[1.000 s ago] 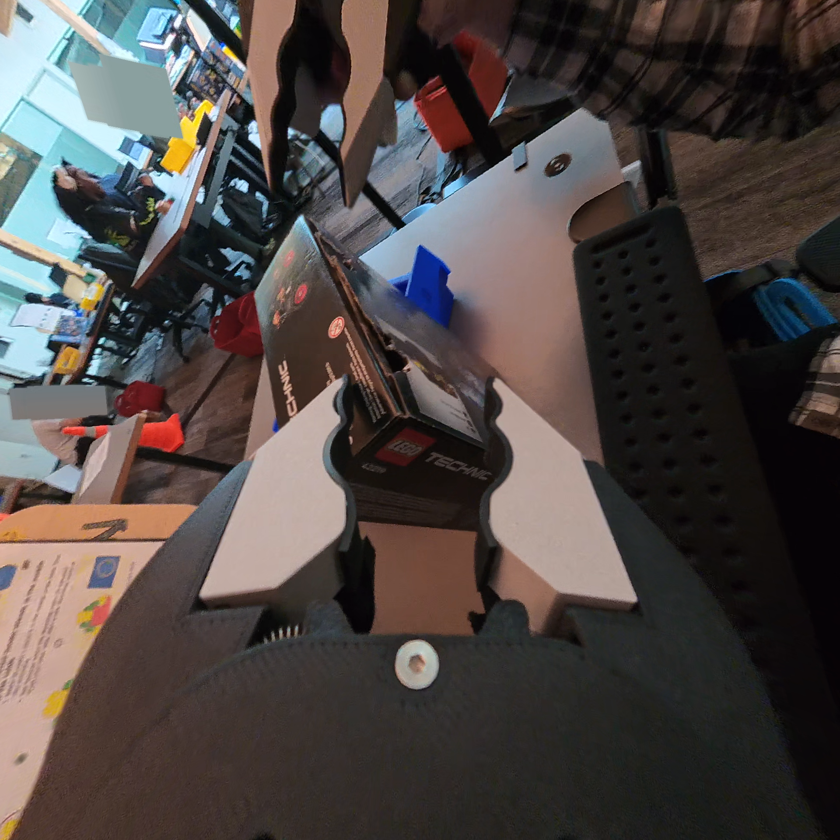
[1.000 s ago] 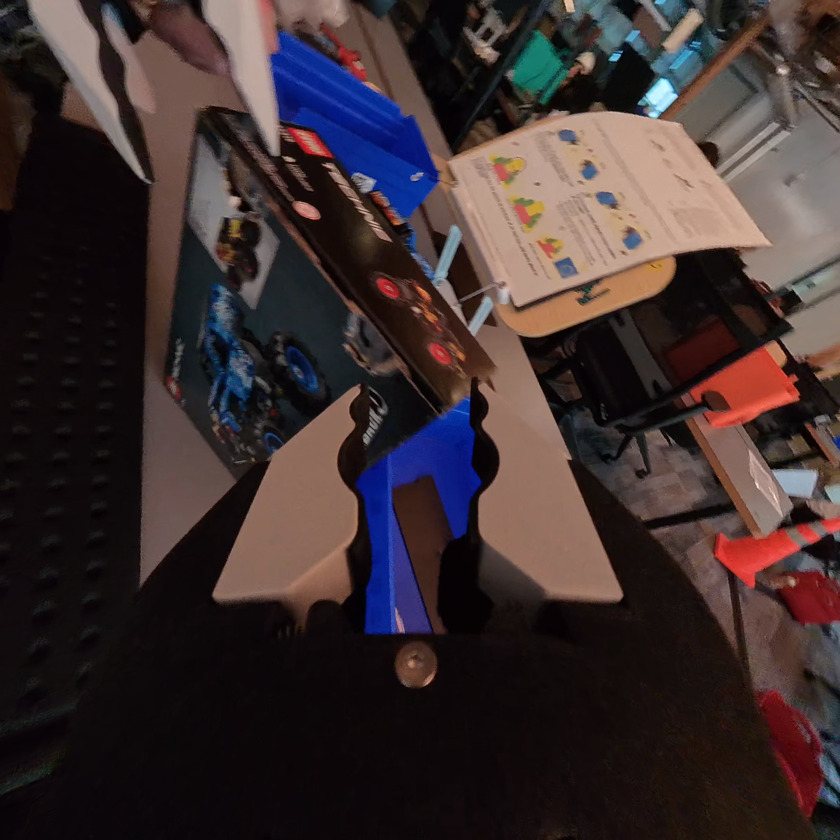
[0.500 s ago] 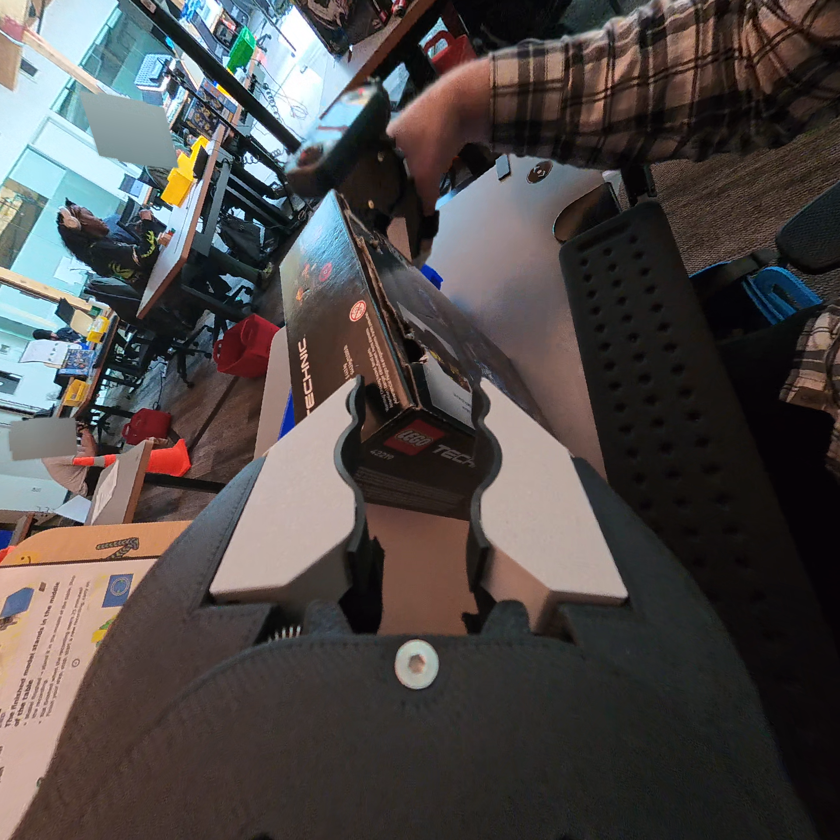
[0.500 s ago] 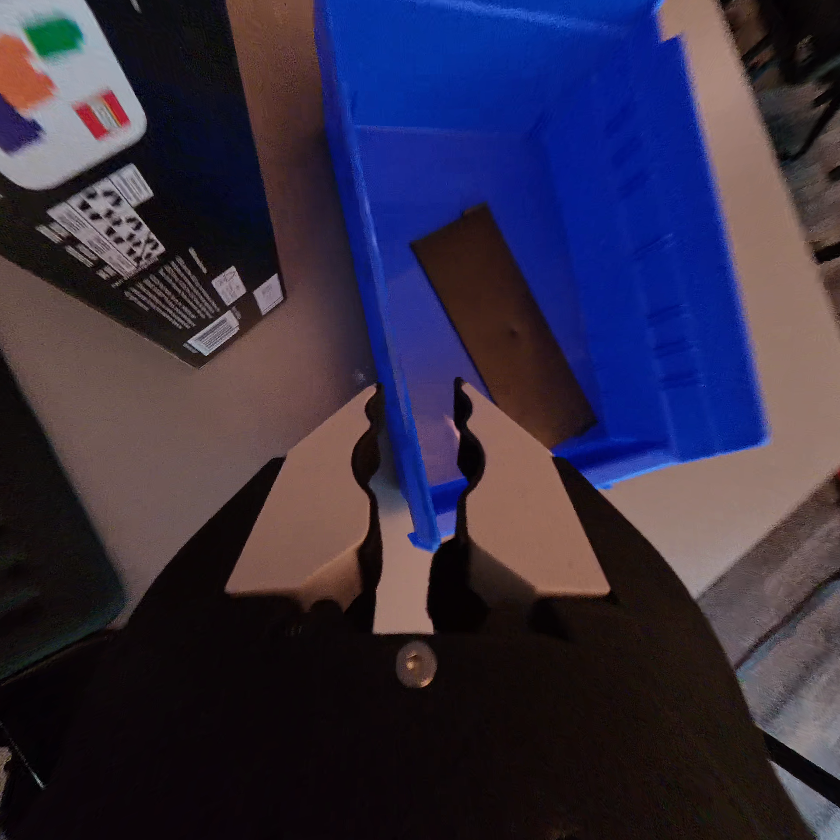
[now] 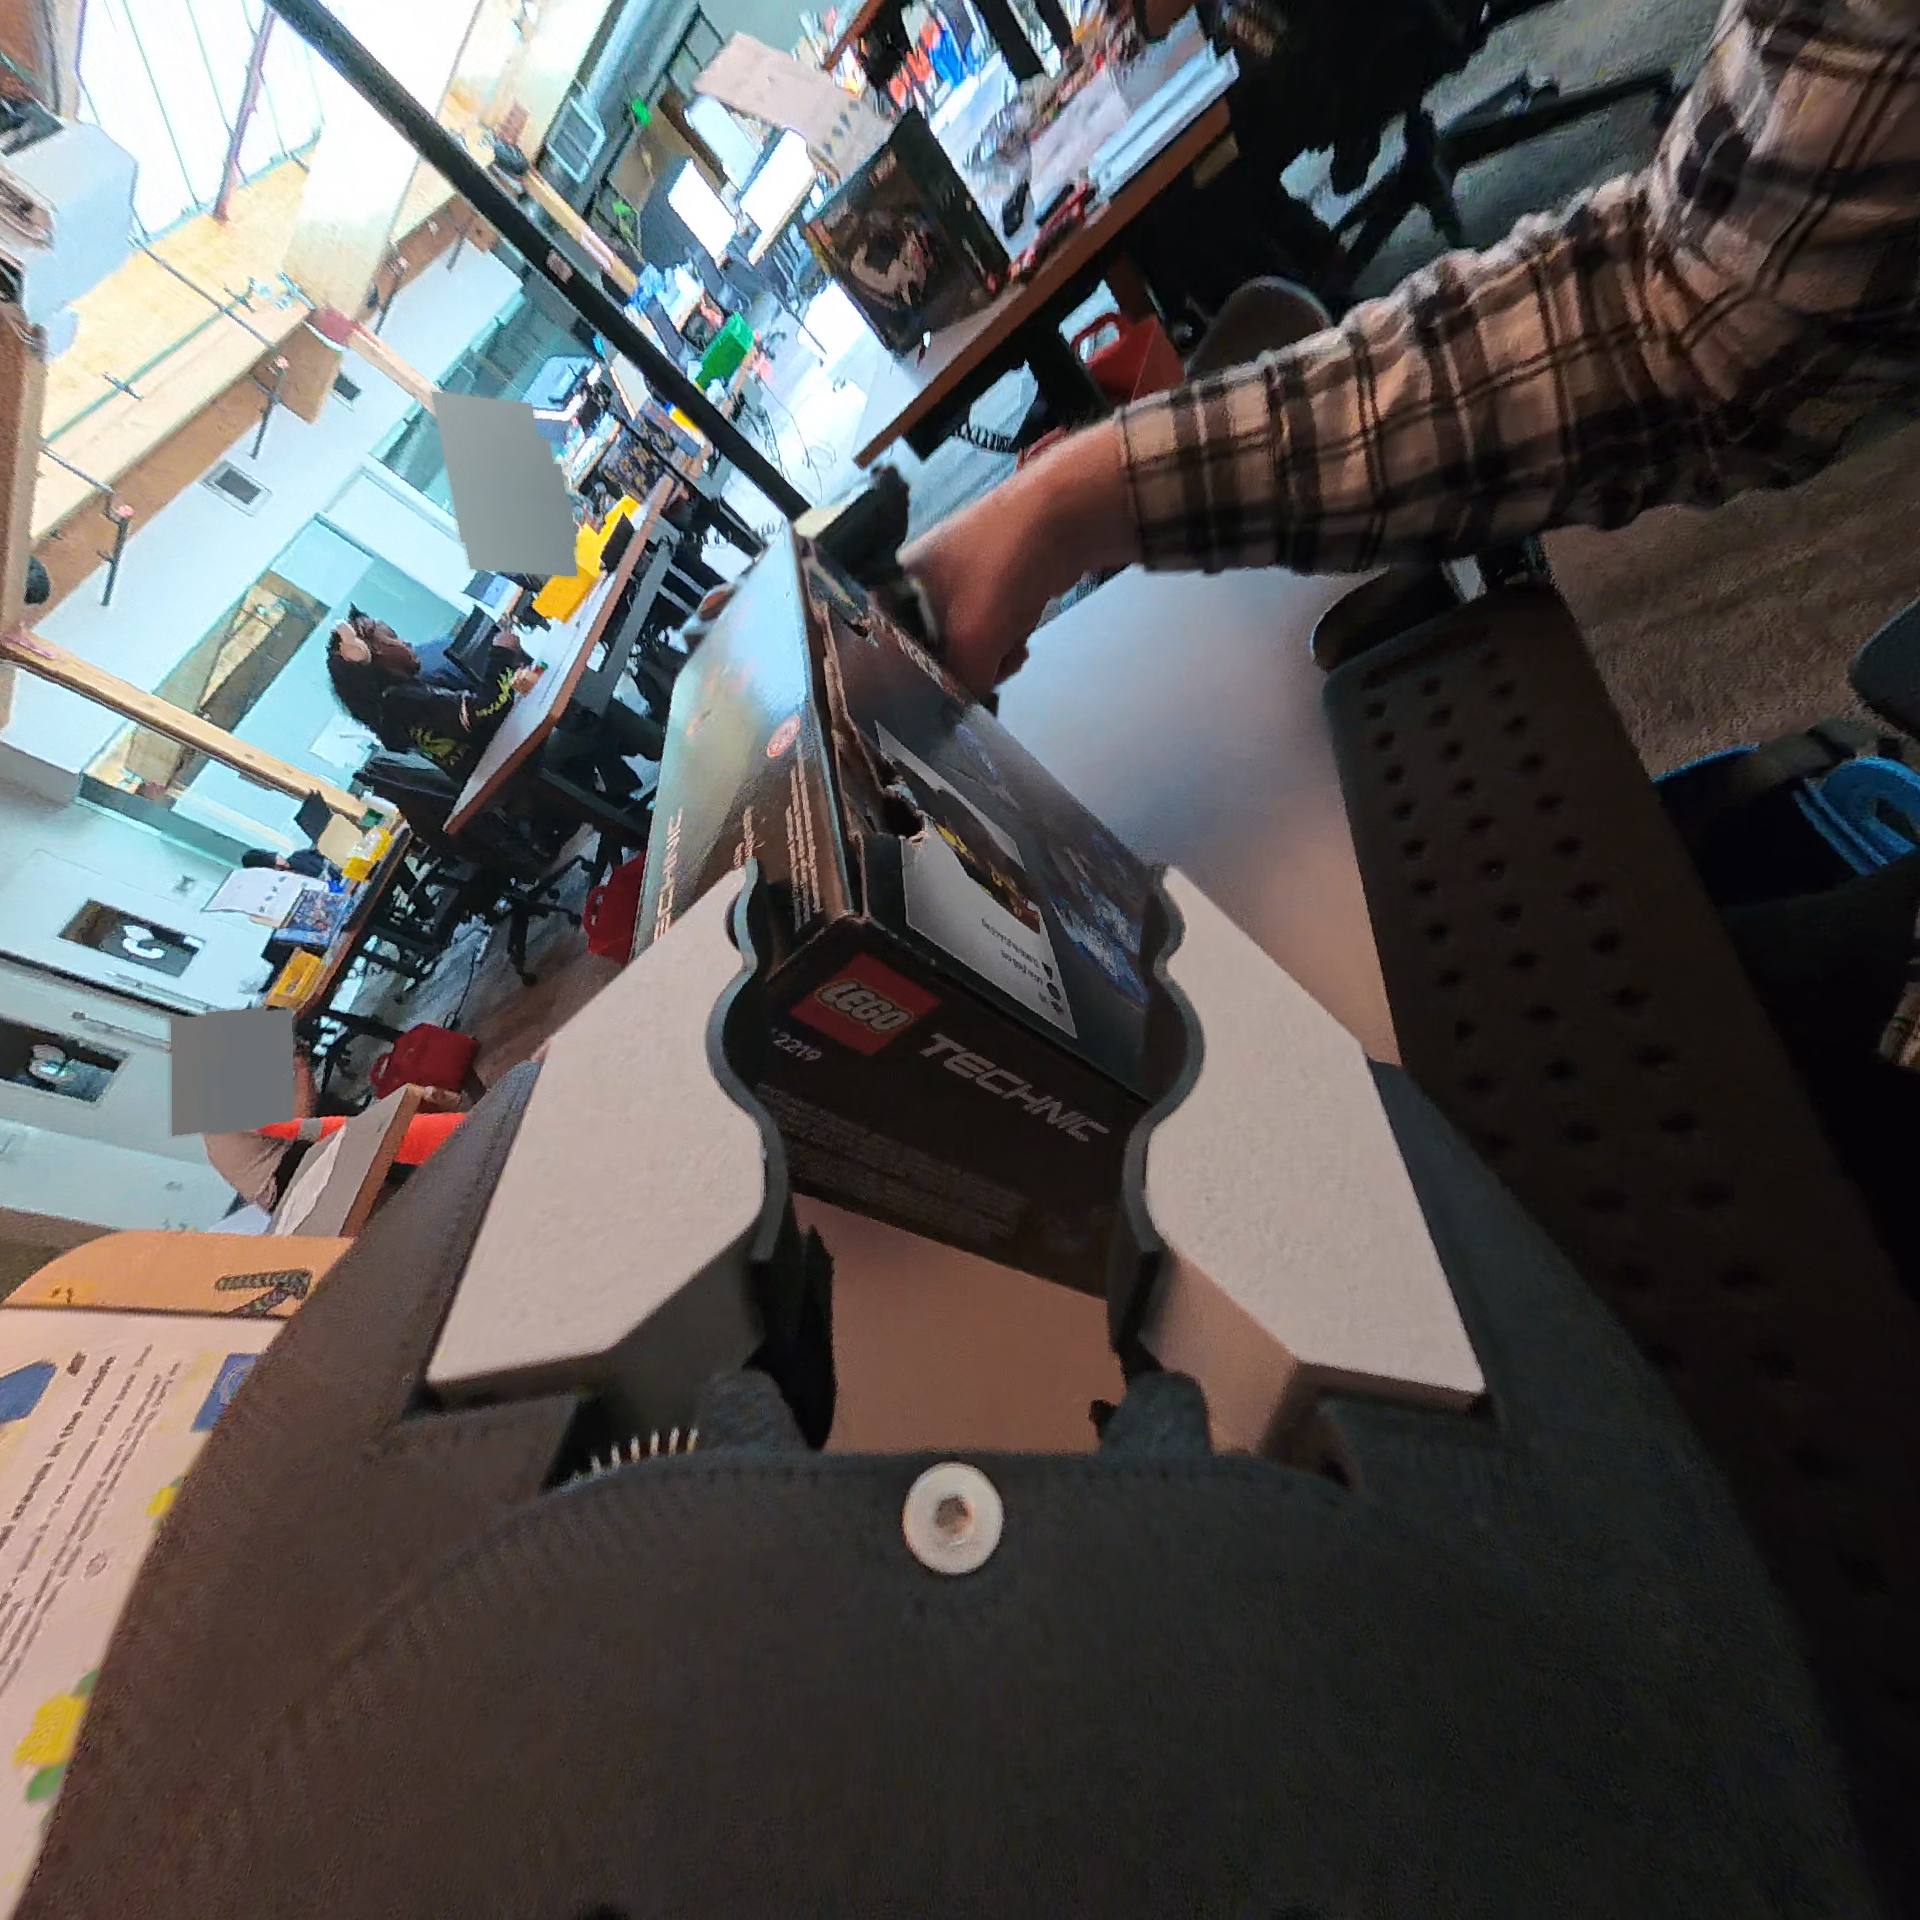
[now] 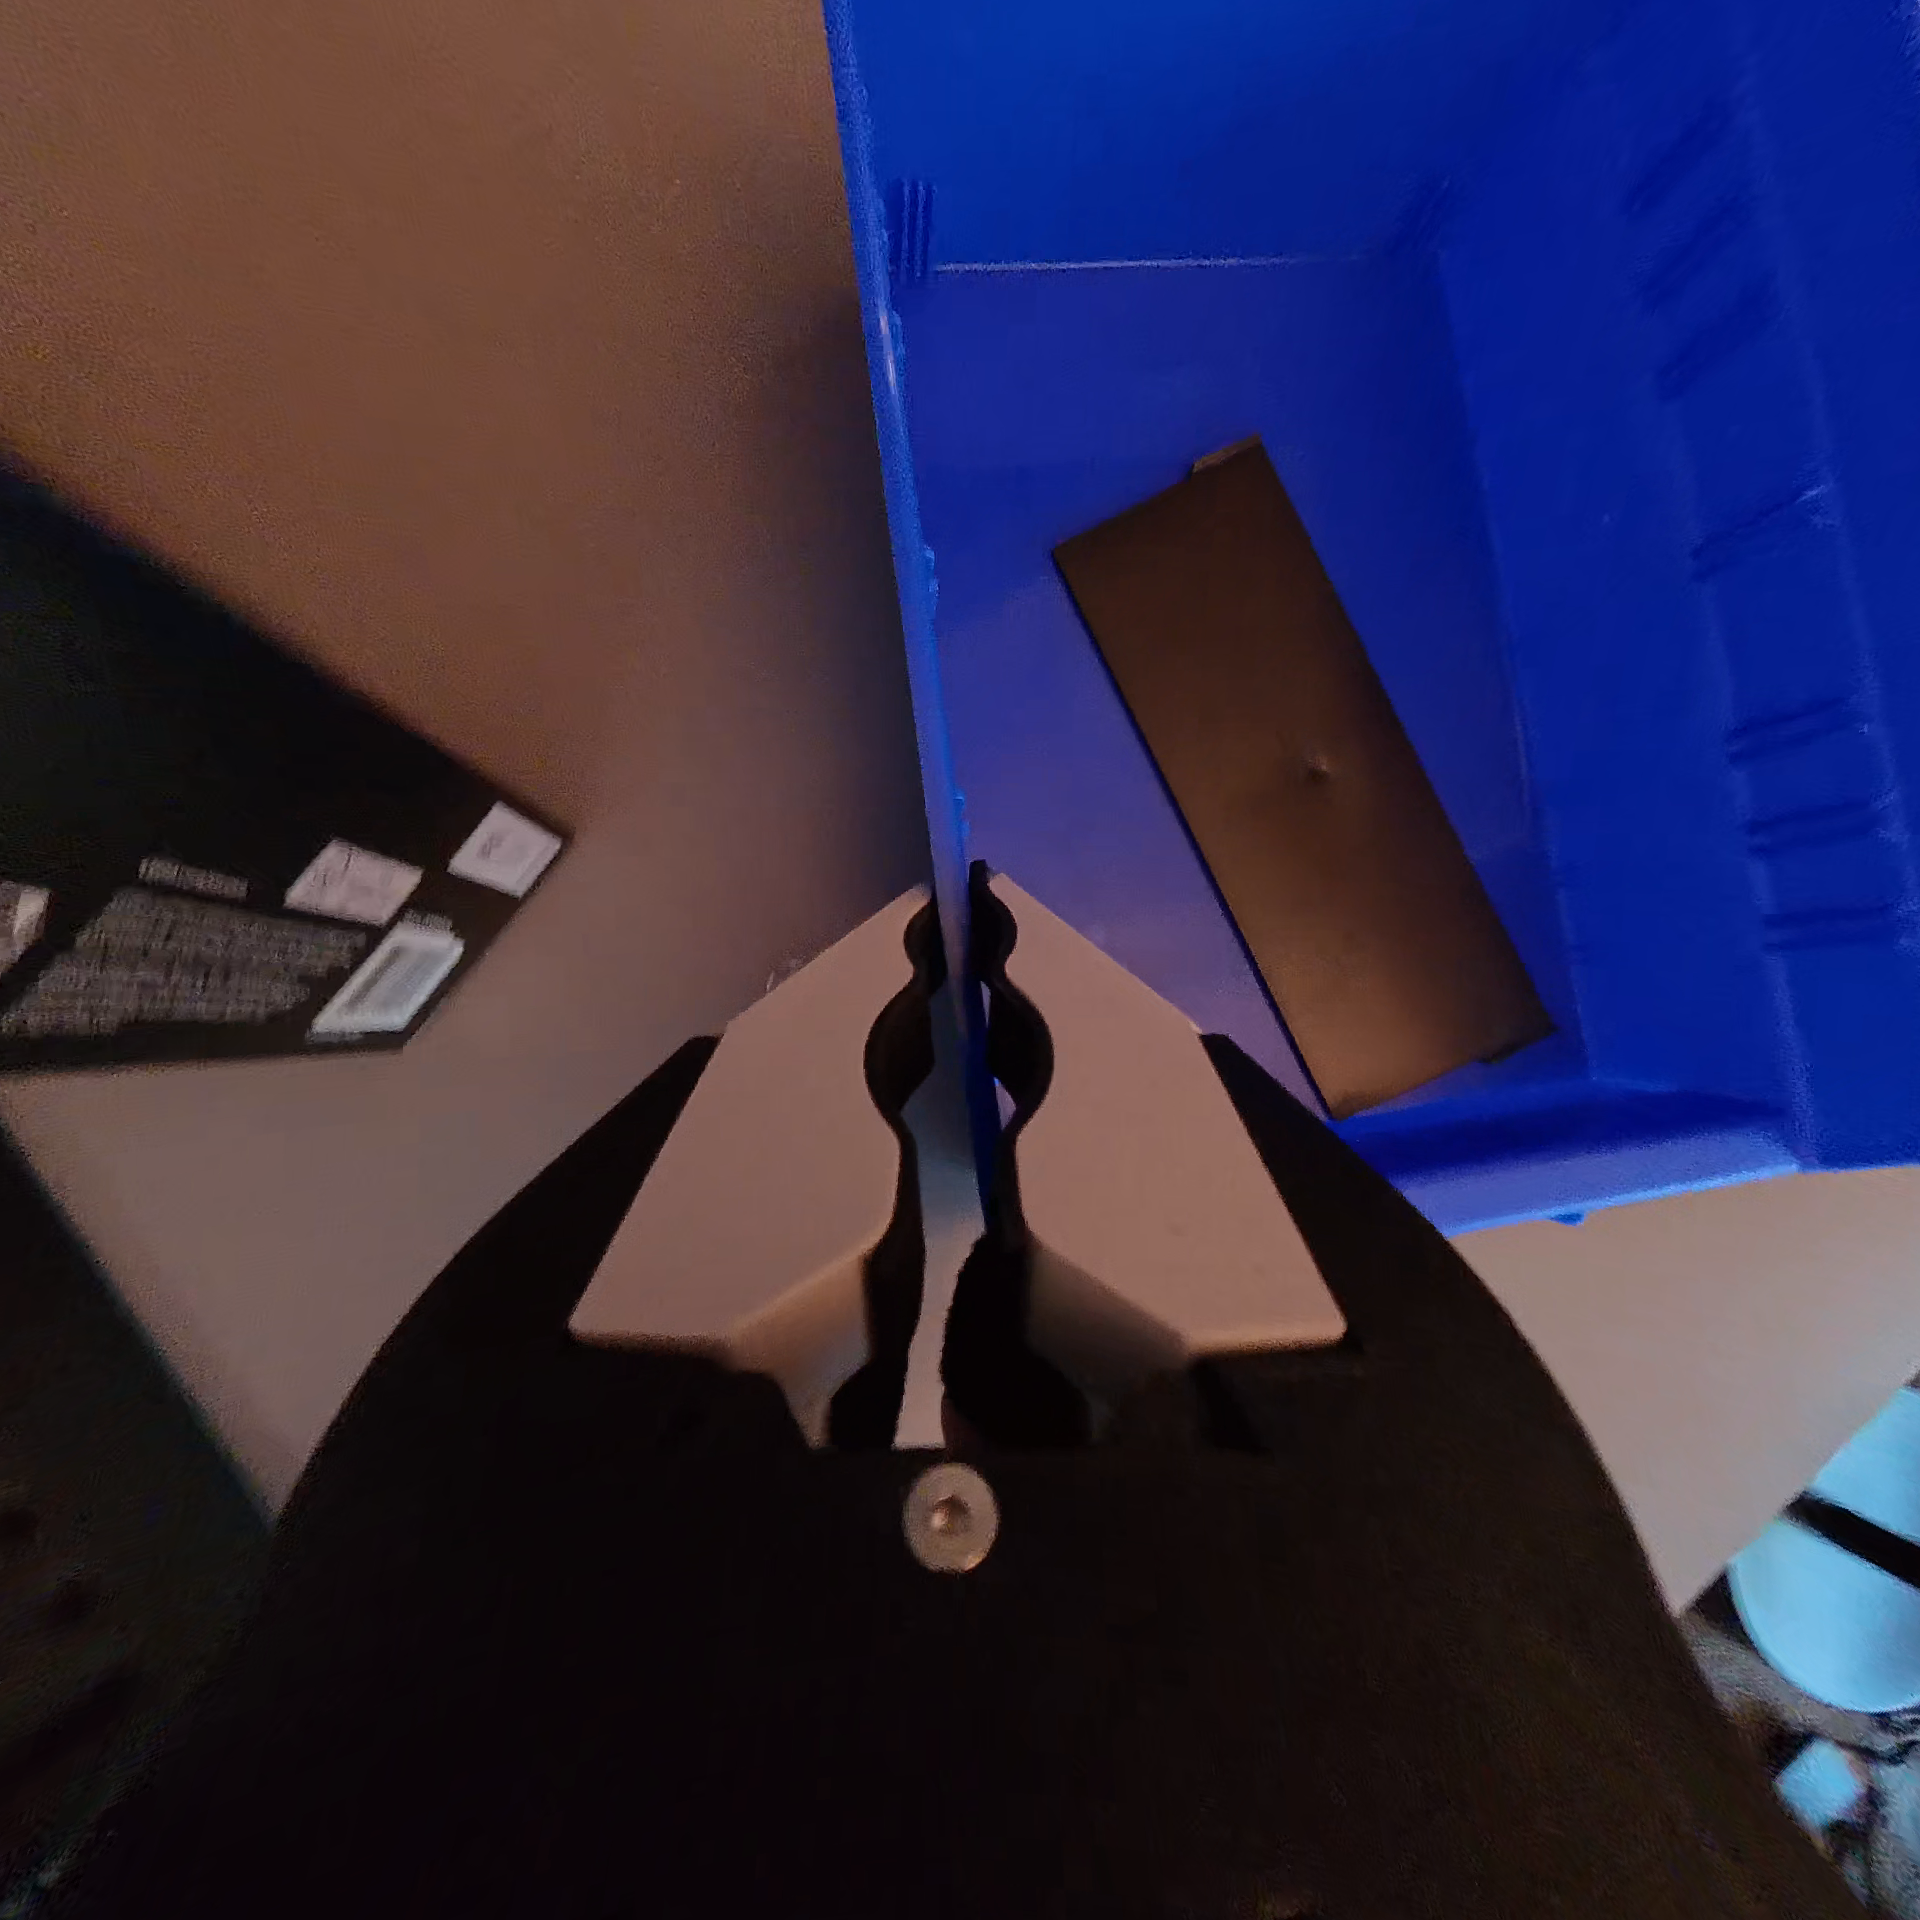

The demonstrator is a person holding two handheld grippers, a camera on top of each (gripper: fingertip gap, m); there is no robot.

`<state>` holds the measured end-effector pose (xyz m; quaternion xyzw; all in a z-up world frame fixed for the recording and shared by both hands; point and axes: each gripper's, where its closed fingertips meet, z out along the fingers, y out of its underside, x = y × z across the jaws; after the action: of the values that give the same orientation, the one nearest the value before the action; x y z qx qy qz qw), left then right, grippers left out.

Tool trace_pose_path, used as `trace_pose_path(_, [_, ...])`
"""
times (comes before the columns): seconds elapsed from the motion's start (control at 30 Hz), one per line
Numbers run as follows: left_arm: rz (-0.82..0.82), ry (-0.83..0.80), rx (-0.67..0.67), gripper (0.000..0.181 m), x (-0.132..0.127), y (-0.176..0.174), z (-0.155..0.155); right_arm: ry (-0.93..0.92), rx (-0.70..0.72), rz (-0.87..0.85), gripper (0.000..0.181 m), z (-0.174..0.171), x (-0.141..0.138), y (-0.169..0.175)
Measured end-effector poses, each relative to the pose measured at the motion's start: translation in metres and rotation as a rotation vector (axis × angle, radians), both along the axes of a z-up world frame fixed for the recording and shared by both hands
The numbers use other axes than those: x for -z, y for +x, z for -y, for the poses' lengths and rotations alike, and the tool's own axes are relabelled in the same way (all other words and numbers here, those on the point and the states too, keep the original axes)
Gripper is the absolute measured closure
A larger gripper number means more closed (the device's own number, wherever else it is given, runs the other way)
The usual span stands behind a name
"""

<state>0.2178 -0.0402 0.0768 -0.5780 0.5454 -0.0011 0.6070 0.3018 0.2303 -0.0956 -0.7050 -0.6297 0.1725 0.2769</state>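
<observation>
My left gripper (image 5: 956, 935) is shut on the near end of a black toy-set box (image 5: 935, 1049). The box stands tilted on its long edge on the pale table (image 5: 1174, 727). At the box's far end a hand (image 5: 997, 582) in a plaid sleeve holds the other gripper, mostly hidden behind the box. In the right wrist view my right gripper (image 6: 951, 904) is shut on the left side wall of a blue plastic bin (image 6: 1558, 312). A flat black rectangle (image 6: 1299, 779) lies on the bin's floor. A corner of the black box (image 6: 208, 883) lies left of the bin.
A black perforated mat (image 5: 1558, 935) runs along the table's right side and shows at the lower left in the right wrist view (image 6: 83, 1351). A printed sheet on cardboard (image 5: 83, 1455) stands at the left. Desks, red bins and seated people fill the background.
My right gripper swung down from above the box to the blue bin and closed on its side wall. My left gripper kept its hold on the box, which now stands steeper.
</observation>
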Motion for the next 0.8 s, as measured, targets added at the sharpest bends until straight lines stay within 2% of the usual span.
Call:
trace_pose_path(0.27, [0.041,0.059,0.046,0.110,0.001,0.005,0.005,-0.023,0.263,-0.049,0.181,-0.043,0.000,-0.017])
trace_pose_path(0.5, [0.106,0.088,0.038,0.112,-0.004,-0.002,0.001,-0.002,0.402,-0.114,0.181,-0.093,-0.001,-0.032])
trace_pose_path(0.63, [0.274,0.021,0.003,0.101,-0.031,-0.020,-0.006,-0.006,0.463,-0.158,0.180,-0.122,-0.001,-0.045])
trace_pose_path(0.73, [0.294,-0.099,-0.107,0.082,-0.030,-0.032,-0.027,-0.001,0.513,-0.182,0.180,-0.140,-0.001,-0.056])
trace_pose_path(0.8, [0.313,-0.206,-0.132,0.068,-0.022,-0.031,-0.035,-0.004,0.546,-0.196,0.180,-0.150,-0.002,-0.063])
